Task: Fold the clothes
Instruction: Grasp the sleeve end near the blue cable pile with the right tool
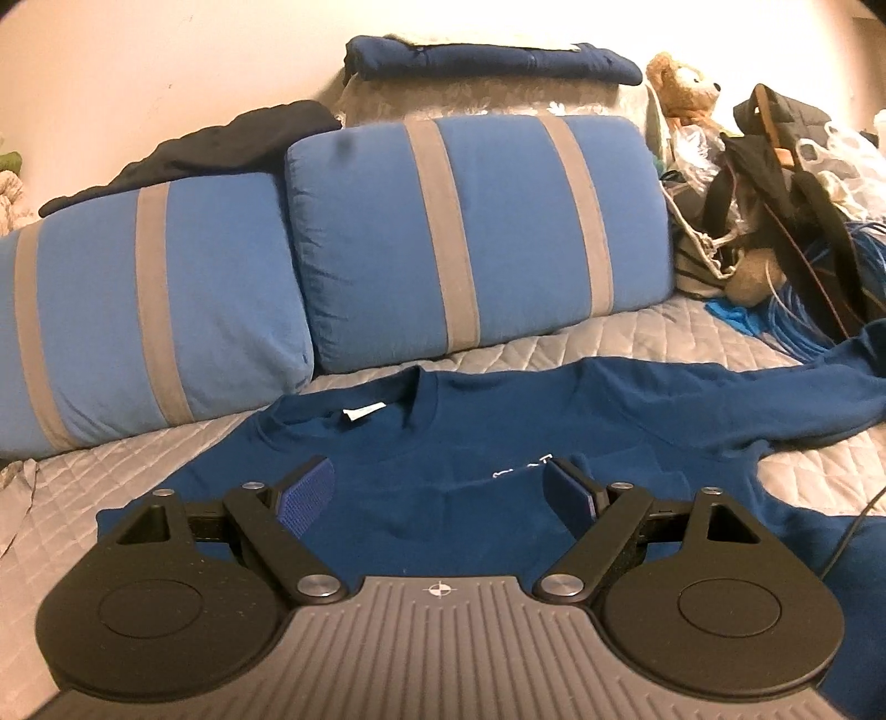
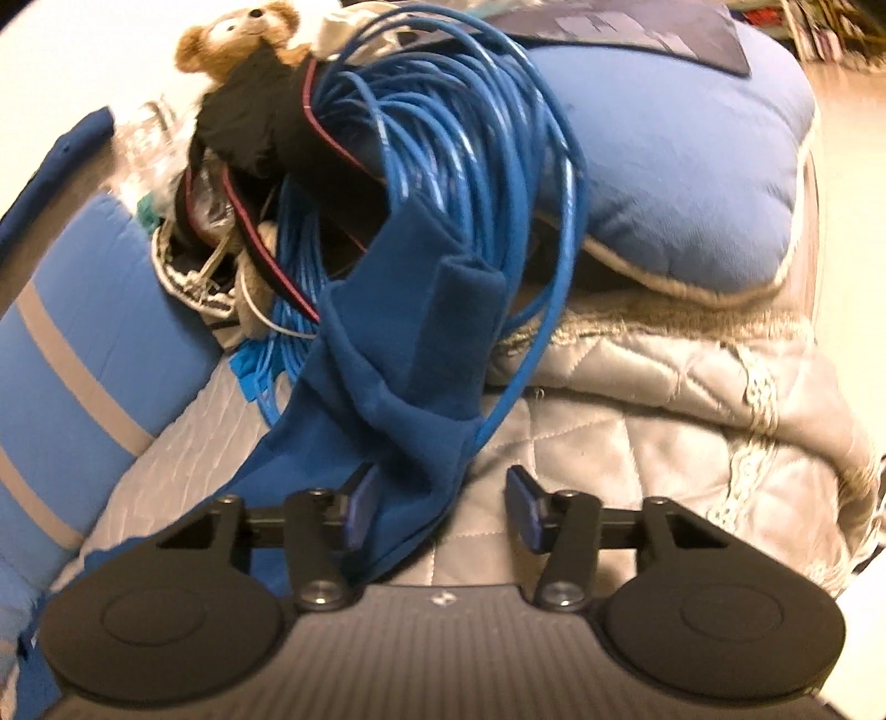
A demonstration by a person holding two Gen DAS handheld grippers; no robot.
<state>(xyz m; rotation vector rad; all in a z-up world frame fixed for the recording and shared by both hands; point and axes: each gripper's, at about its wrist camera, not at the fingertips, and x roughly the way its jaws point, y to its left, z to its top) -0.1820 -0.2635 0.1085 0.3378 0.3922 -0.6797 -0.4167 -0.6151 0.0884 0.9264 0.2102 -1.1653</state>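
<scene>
Status: folding barely started, as far as these views show.

- Bed (image 1: 637,338): grey quilted cover, two blue striped pillows (image 1: 470,232) at the head. Clutter at the far right: coil of blue cable (image 2: 443,138), teddy bear (image 2: 238,33), bags and straps.
- Navy long-sleeve sweatshirt (image 1: 443,498): lies flat on the bed, front up, collar with its white tag (image 1: 362,412) toward the pillows. Body looks spread out with no fold visible in it. The near hem is hidden under the left tool, so I can't rule out a tuck there.
- Its sleeve (image 2: 410,376): runs out toward the clutter, bunched and twisted, the cuff end up against or draped over the blue cable. Not laid in across the chest, so that step is undone.
- Already-folded navy garment (image 1: 487,55) sits on top of the stack behind the pillows. Probably a finished item, but that's a guess.
- Left tongs (image 1: 443,487): spread wide, over the chest, holding nothing.
- Right tongs (image 2: 440,504): apart, not closed. The sleeve passes between the pads, touching or just beside the left pad (image 2: 360,509); motion blur, contact unclear.

Remaining, my read: clamp the sleeve, lift it free of the cable, fold it in, do the other sleeve (not in view), then fold the body. Snag risk: cable loops around the cuff.
</scene>
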